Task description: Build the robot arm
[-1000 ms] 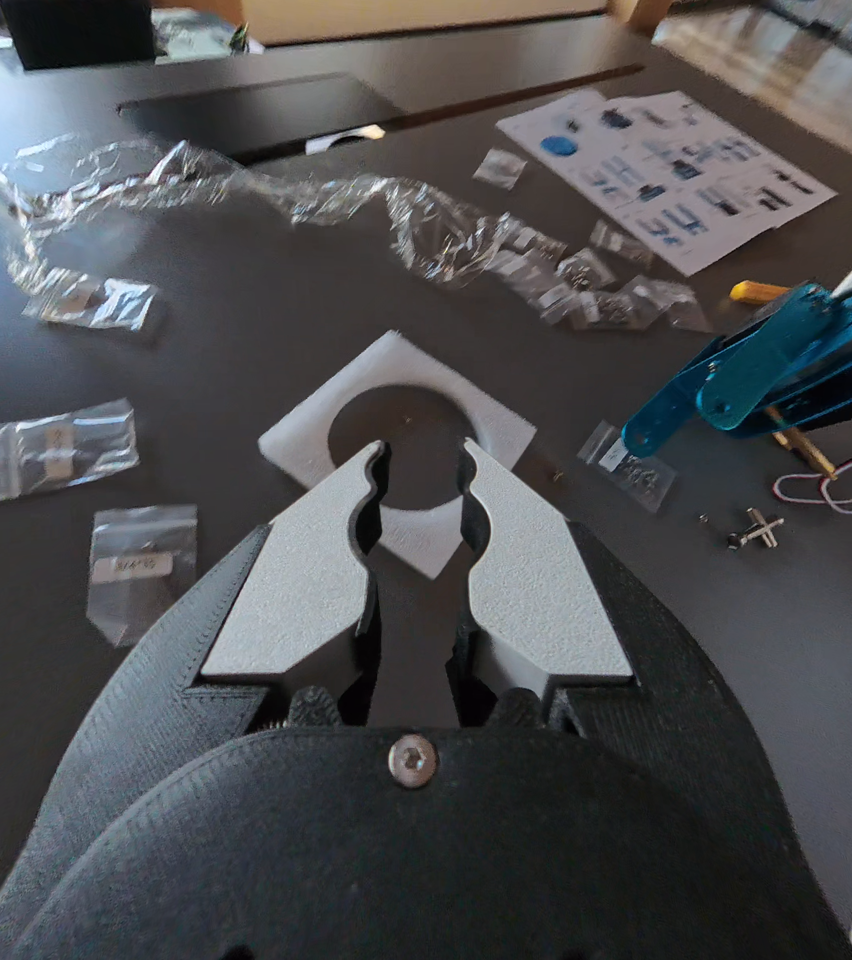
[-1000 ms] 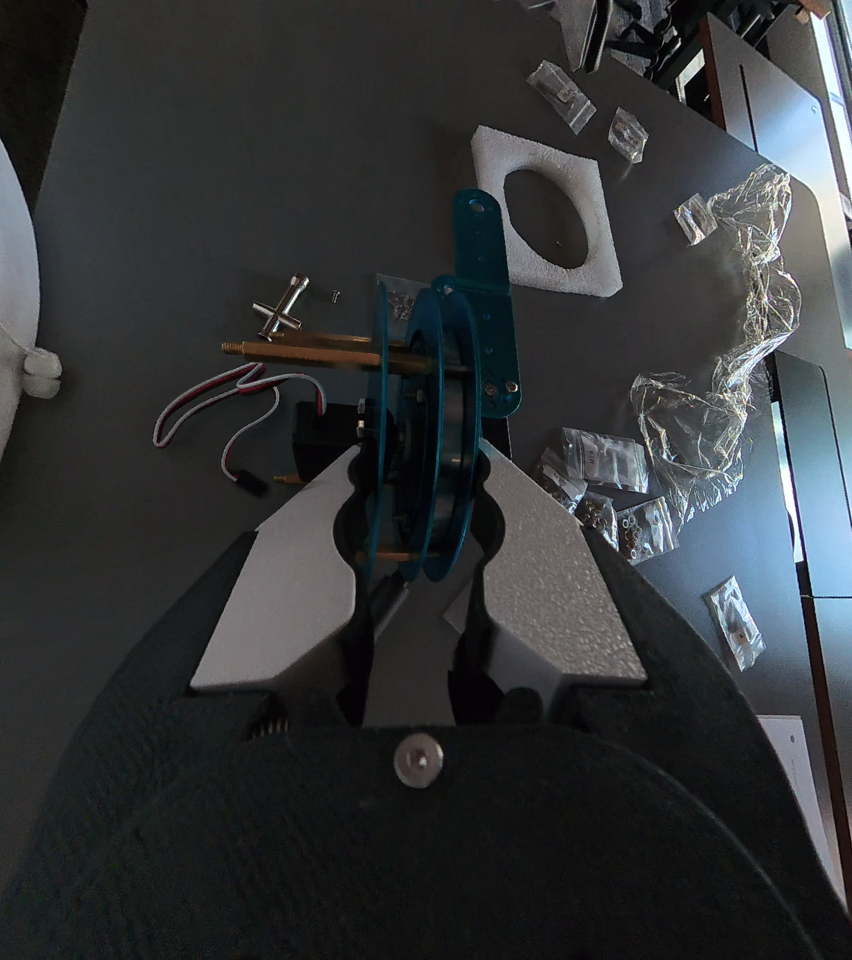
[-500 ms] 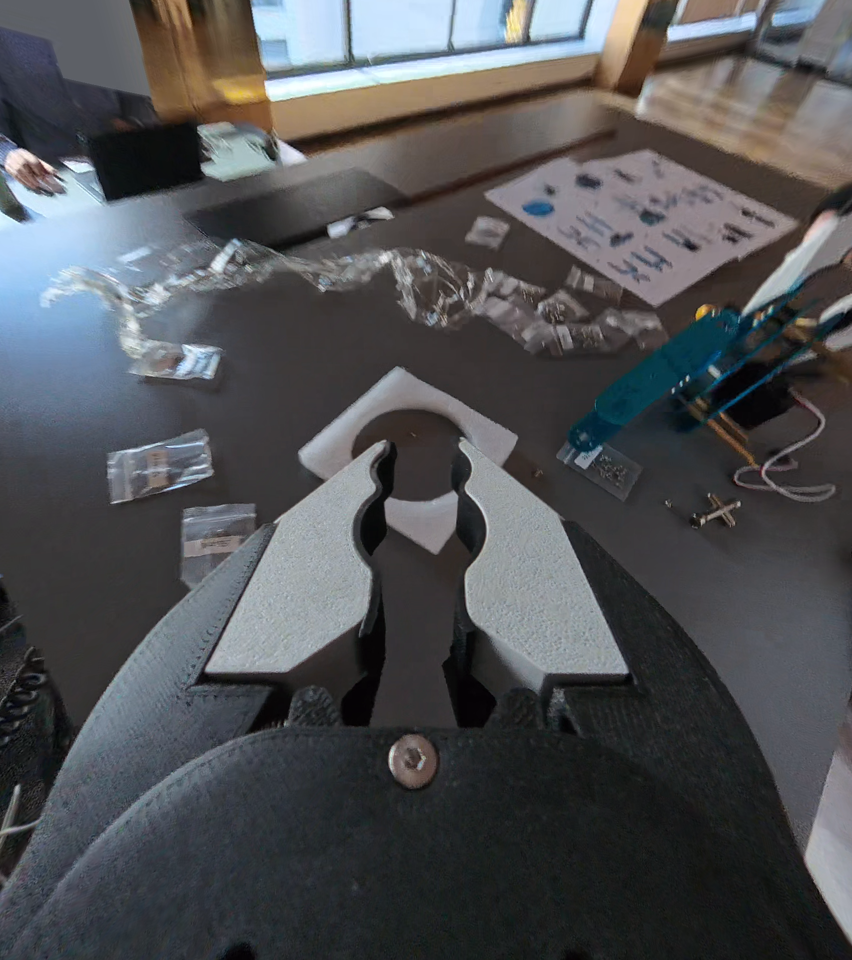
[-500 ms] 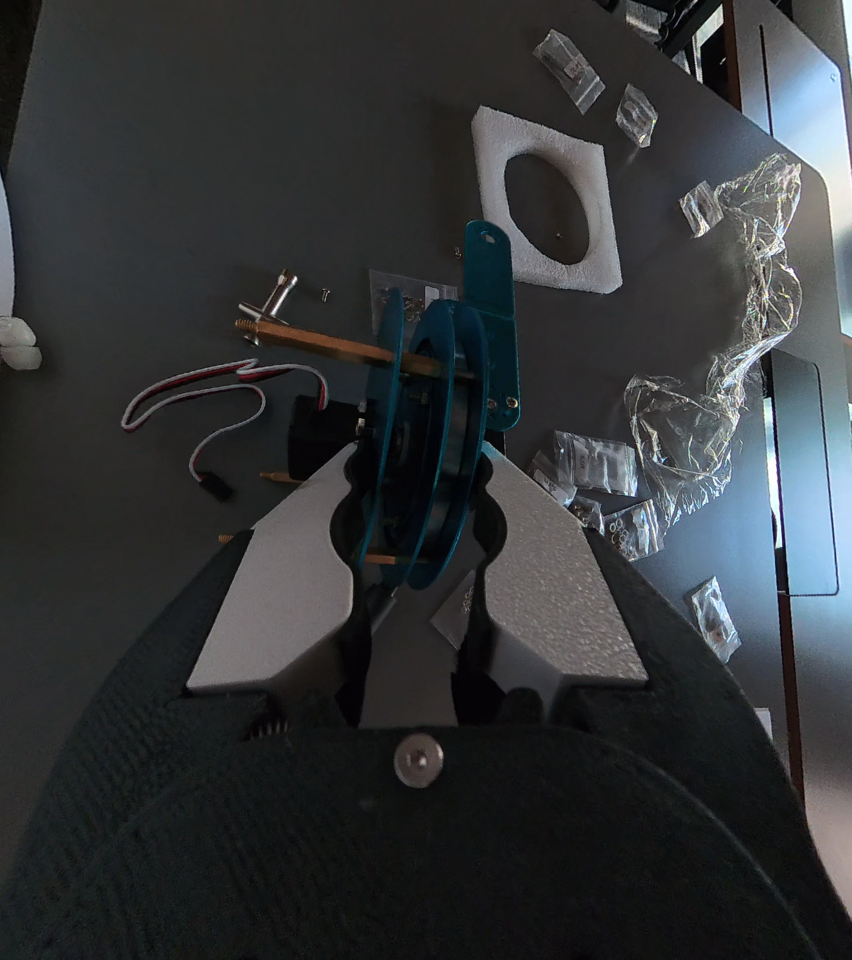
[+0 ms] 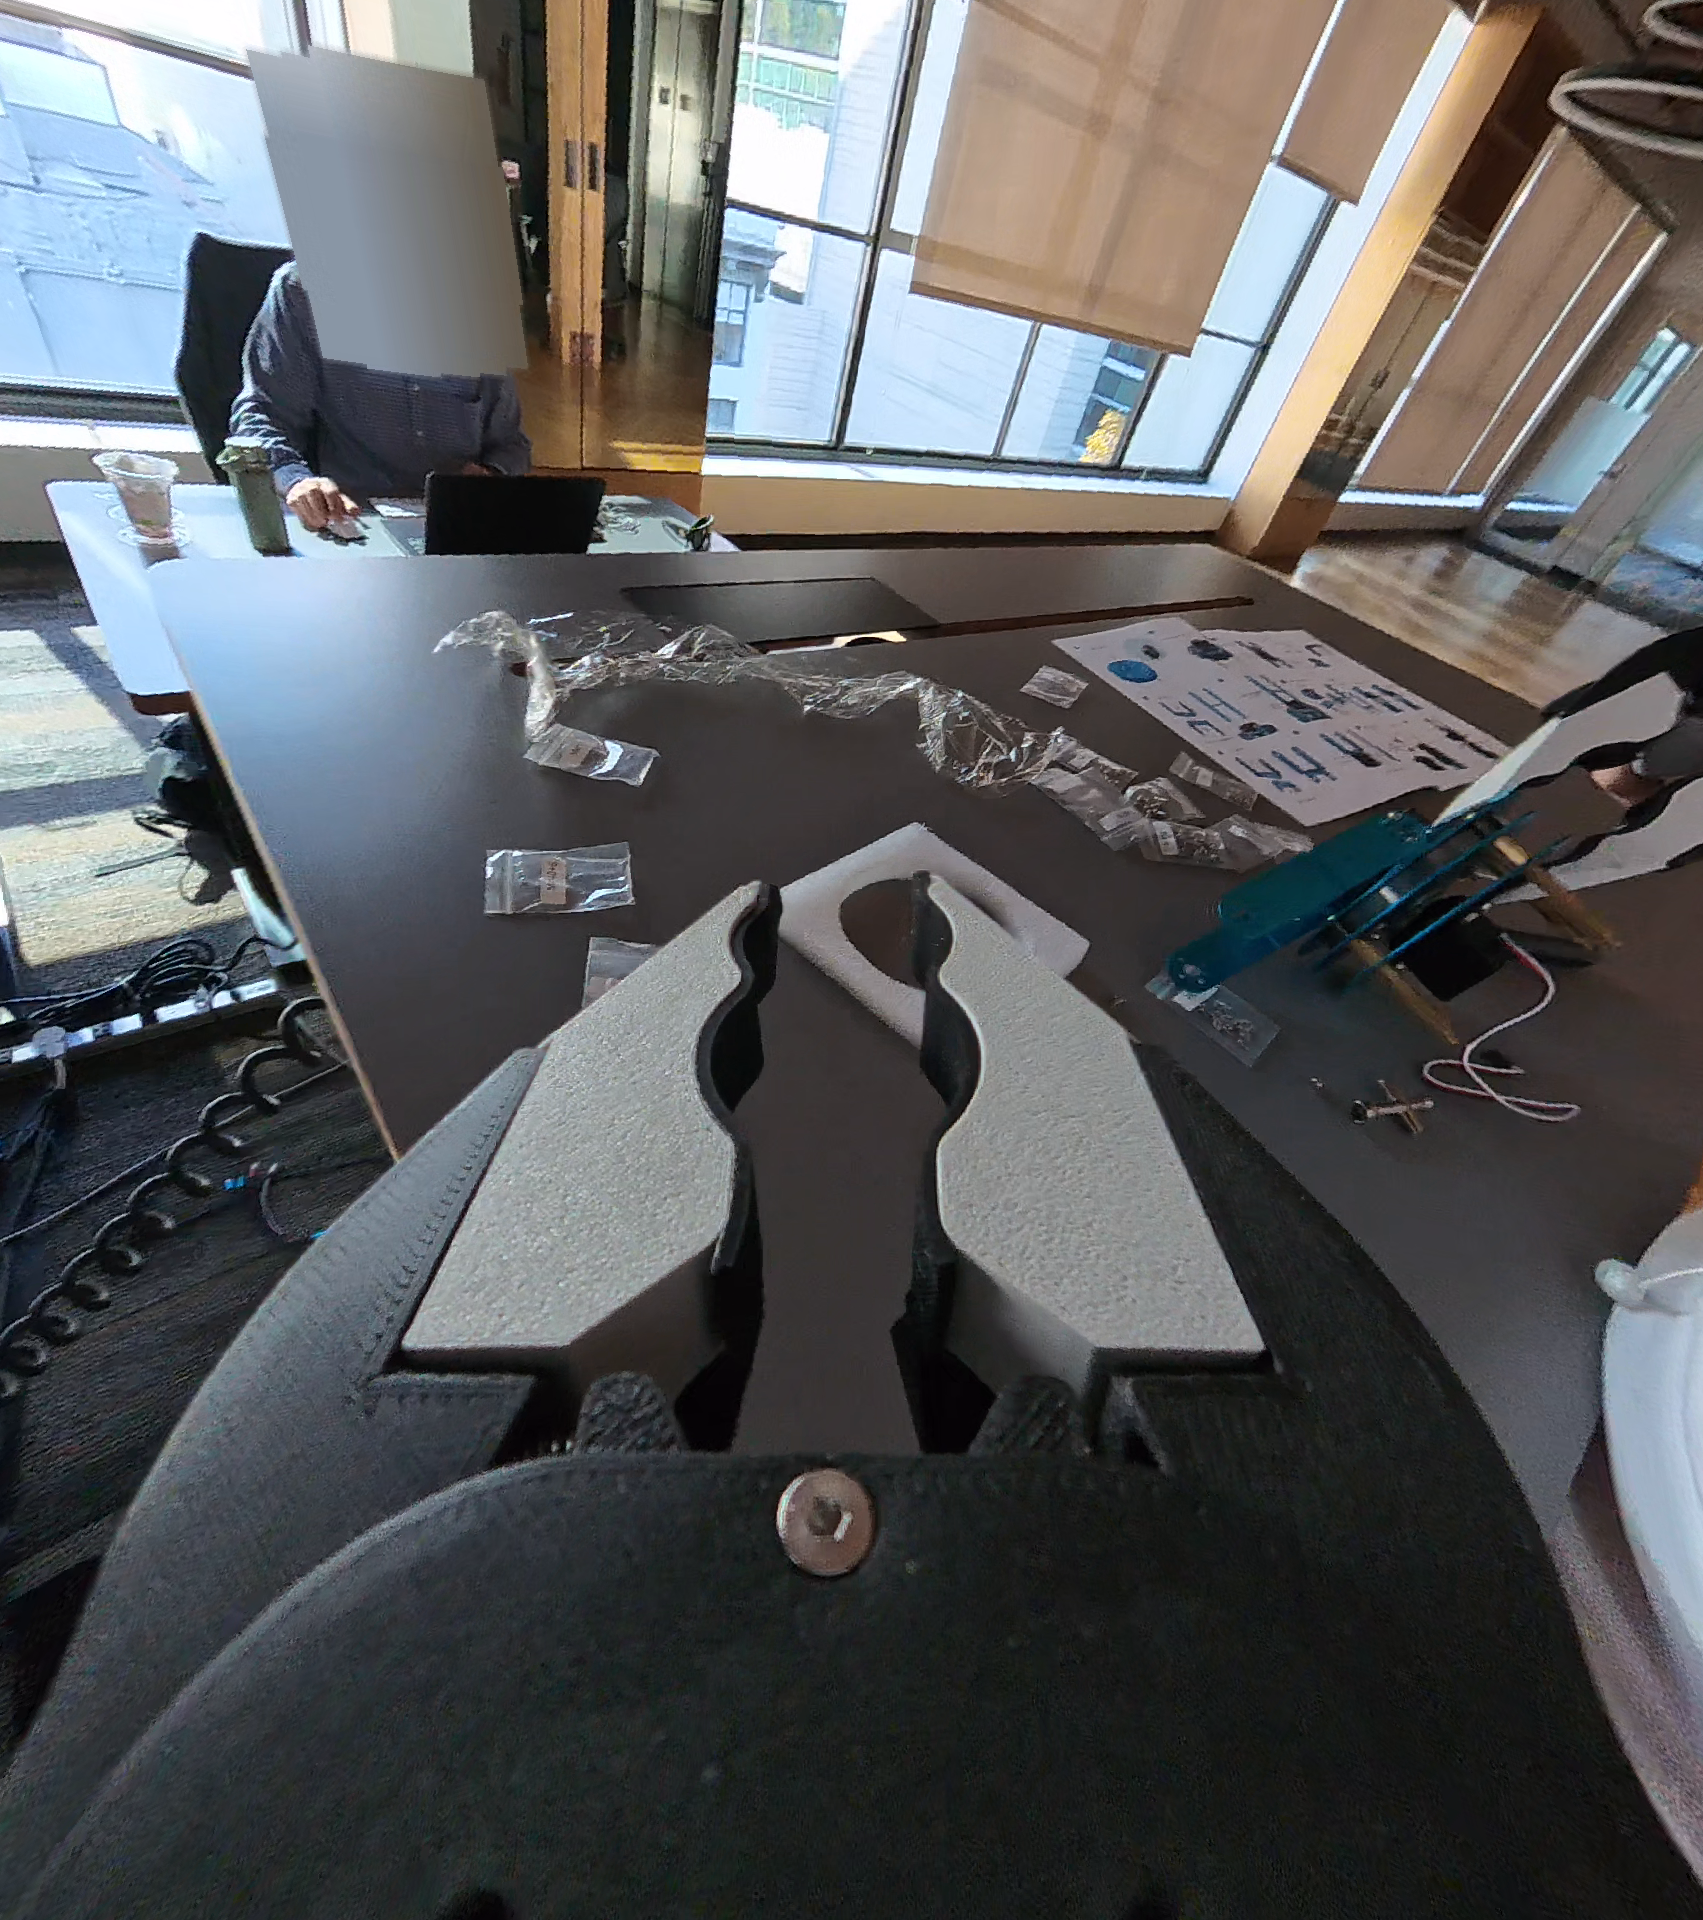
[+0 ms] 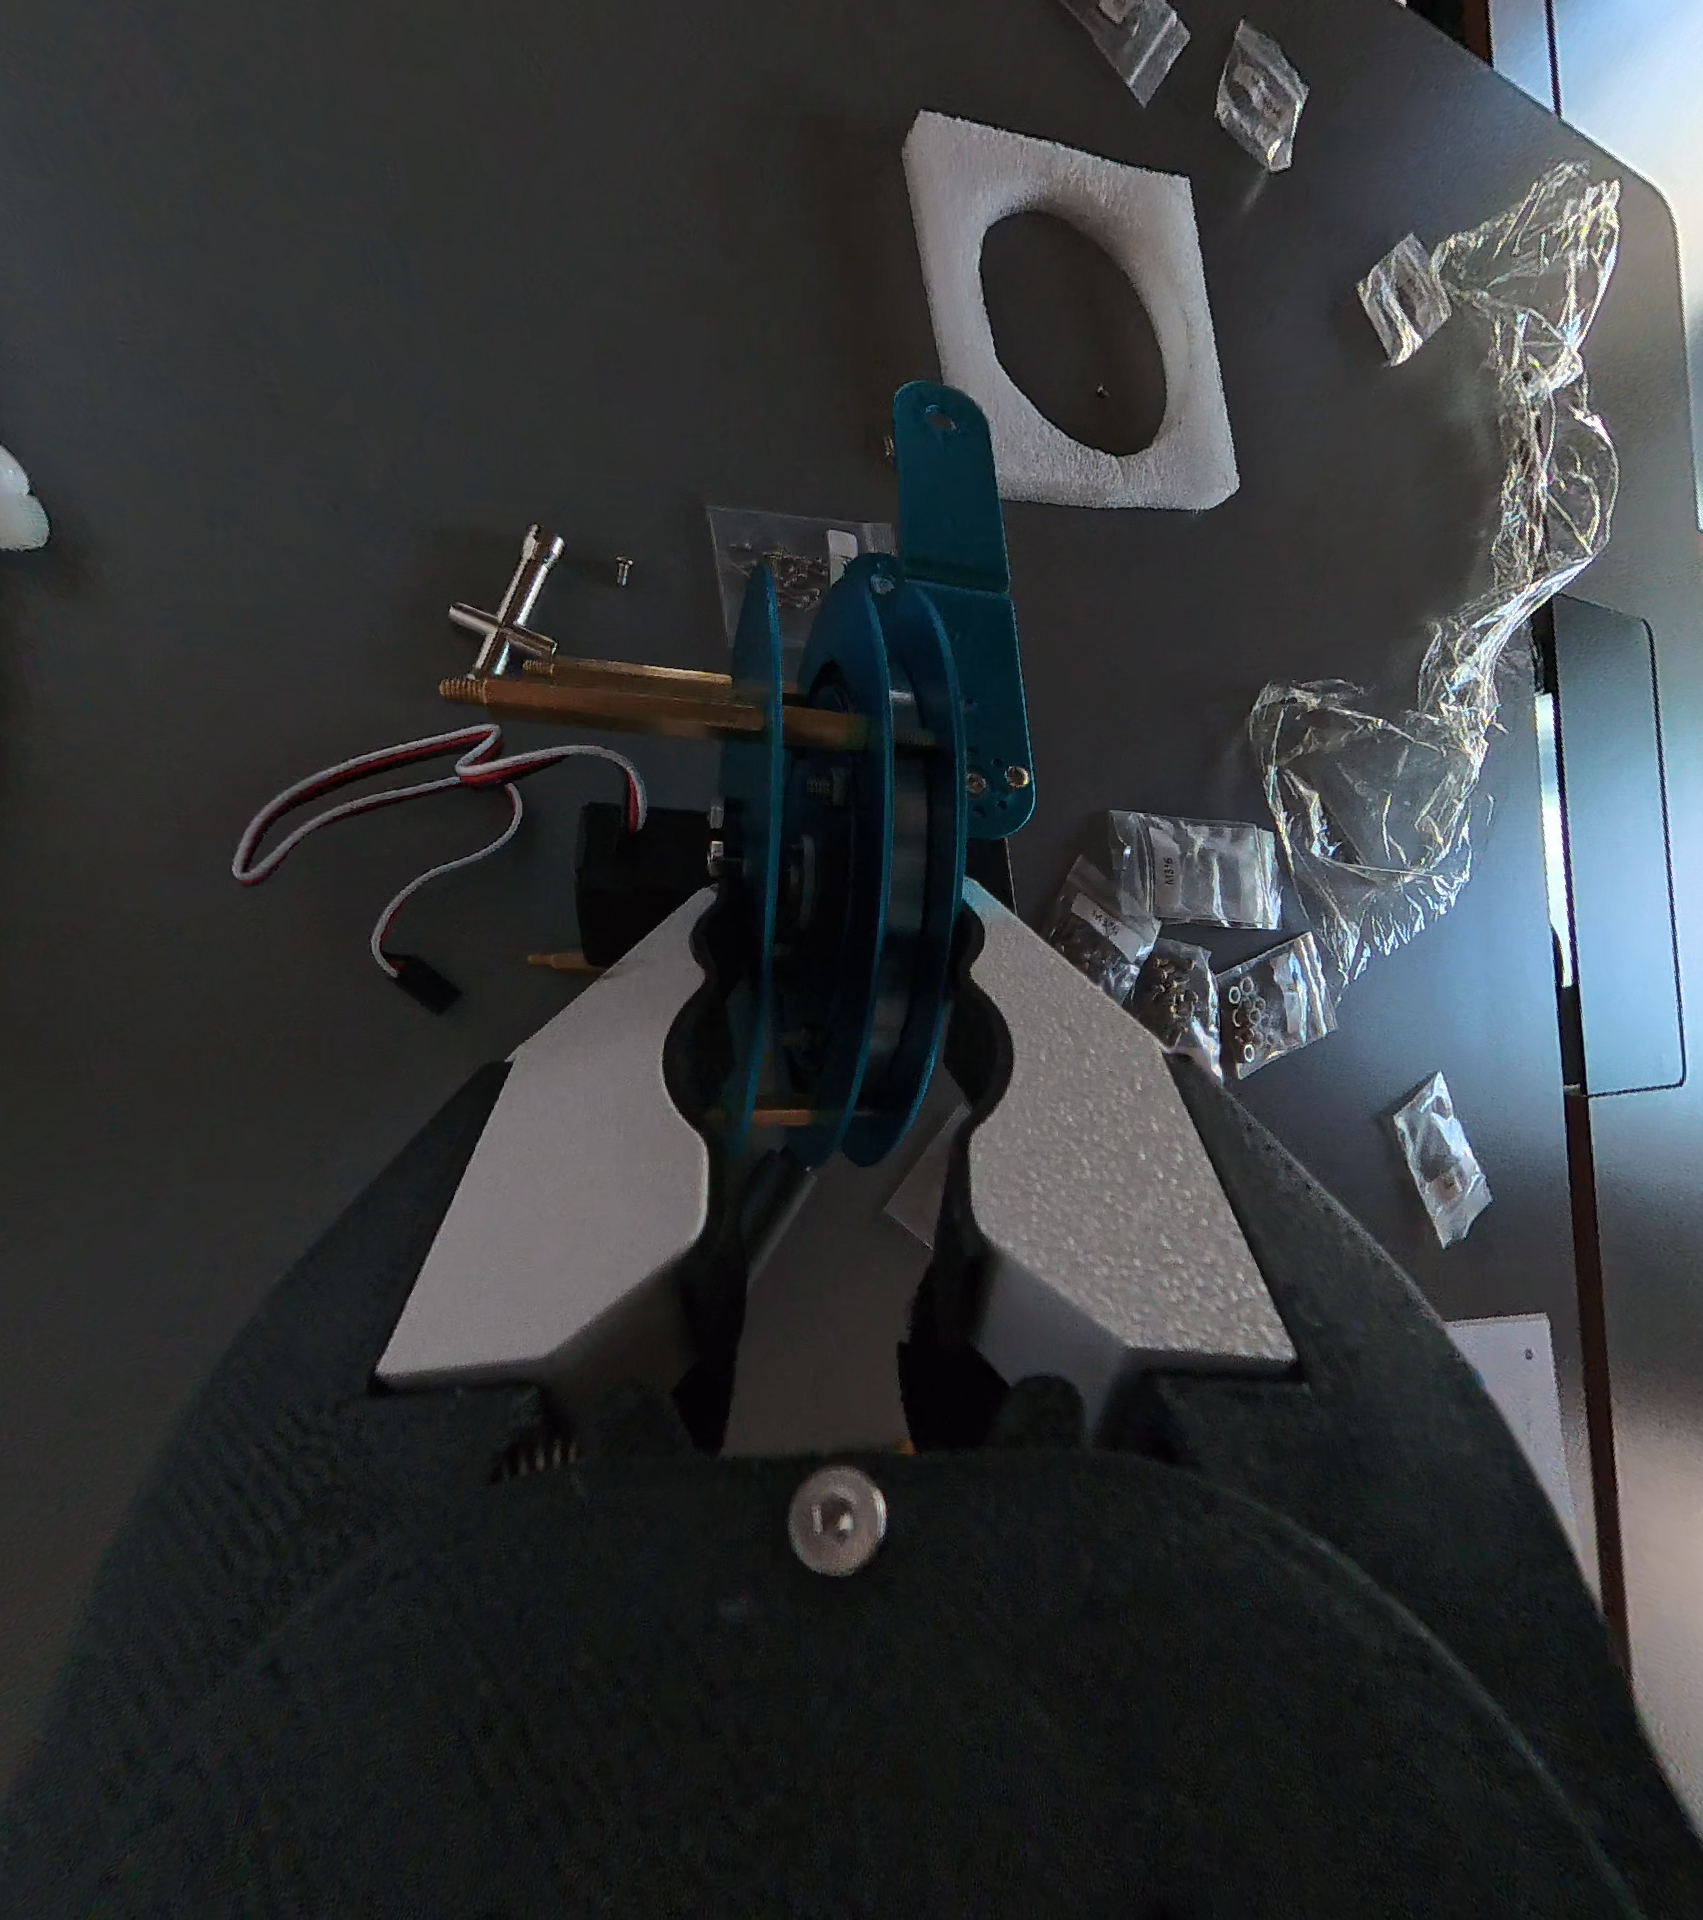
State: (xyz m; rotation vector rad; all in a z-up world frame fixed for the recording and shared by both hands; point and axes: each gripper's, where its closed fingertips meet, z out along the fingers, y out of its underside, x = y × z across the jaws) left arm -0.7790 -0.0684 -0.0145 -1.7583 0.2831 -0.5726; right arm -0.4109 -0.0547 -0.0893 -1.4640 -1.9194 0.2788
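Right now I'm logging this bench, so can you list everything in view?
Blue metal disc assembly with brass standoffs: one, held above the table.
White square foam pad with round hole: one, beyond the assembly.
Crumpled clear plastic wrap: one, far side.
Small clear parts bags: several, scattered.
Silver cross wrench: one, beside the standoffs.
Red-white-black servo cable: one, hanging from the assembly.
Printed white sheet: one, far right.
Dark grey table: one.
Left tool: open, empty.
Right tool: gripping the assembly.
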